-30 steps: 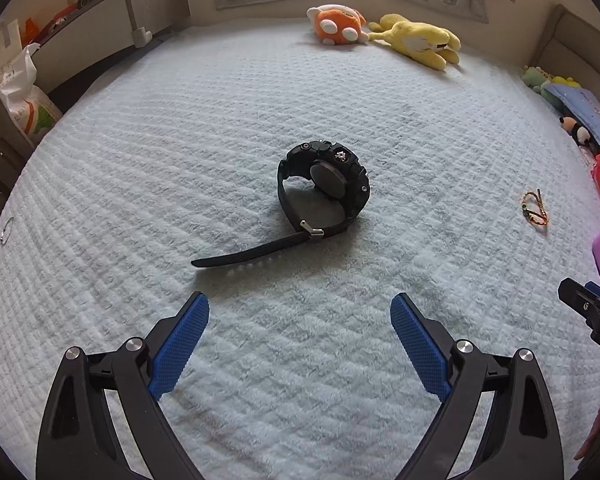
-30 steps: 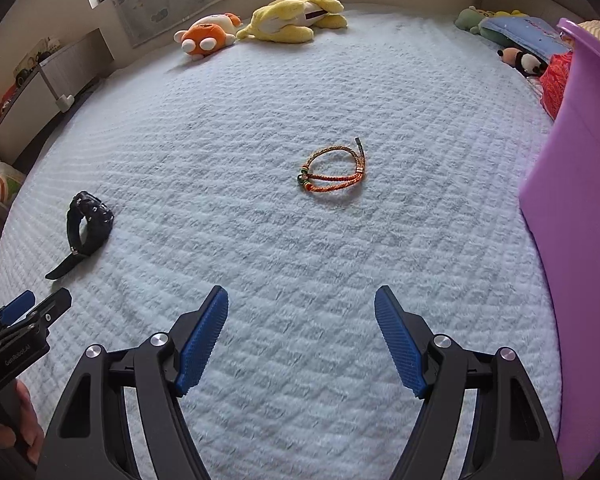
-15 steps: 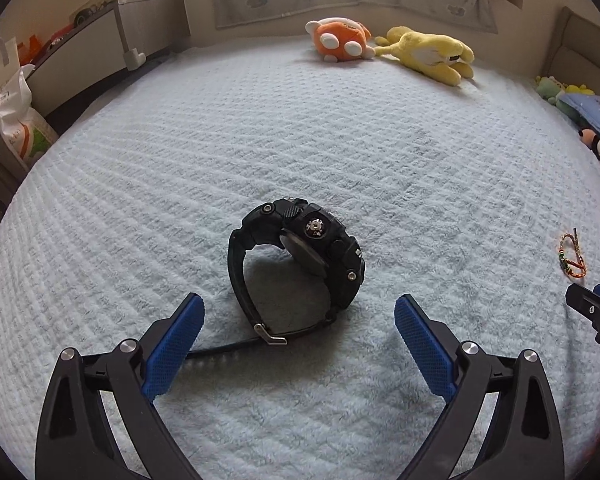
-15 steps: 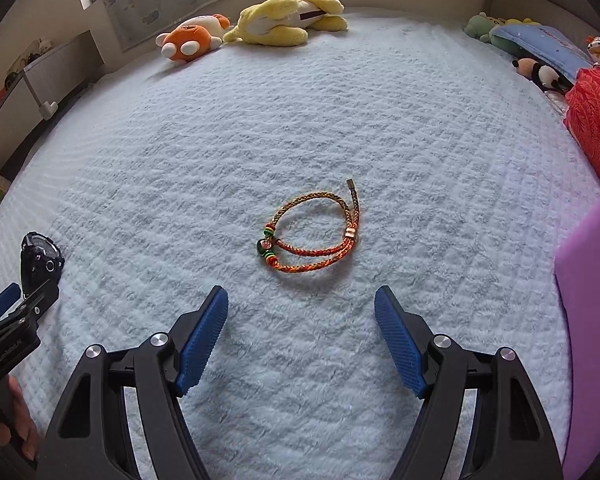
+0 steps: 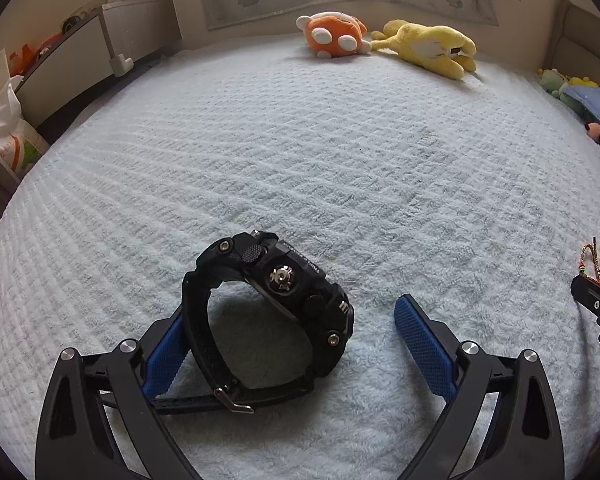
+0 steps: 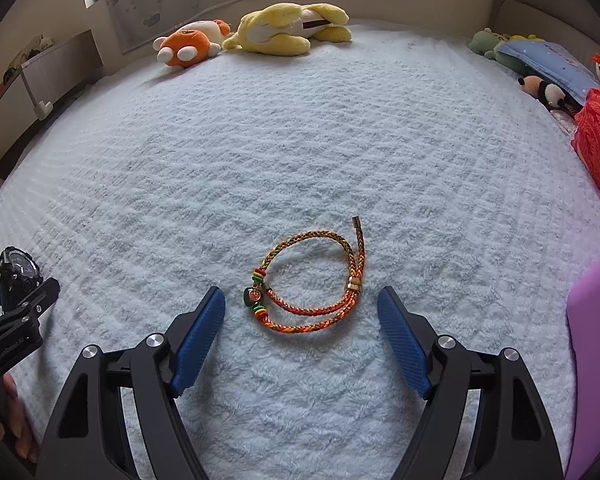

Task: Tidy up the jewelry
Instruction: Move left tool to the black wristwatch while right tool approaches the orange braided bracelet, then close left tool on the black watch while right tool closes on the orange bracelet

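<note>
Watch [image 5: 268, 312] and bracelet [image 6: 312, 284] show no legible writing.

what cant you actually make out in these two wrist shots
- Left wrist view: the watch dial faces away, unreadable; the watch hides the left claw's left pad.
- Left wrist view: the bracelet is cut off by the right claw's tip at the edge.
- Right wrist view: the purple item is cropped by the frame; the bracelet's charm is too small to read.

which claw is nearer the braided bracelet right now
Right. The right claw sits open with the bracelet just ahead between its pads; the left claw is off to the side, around the black watch.
</note>
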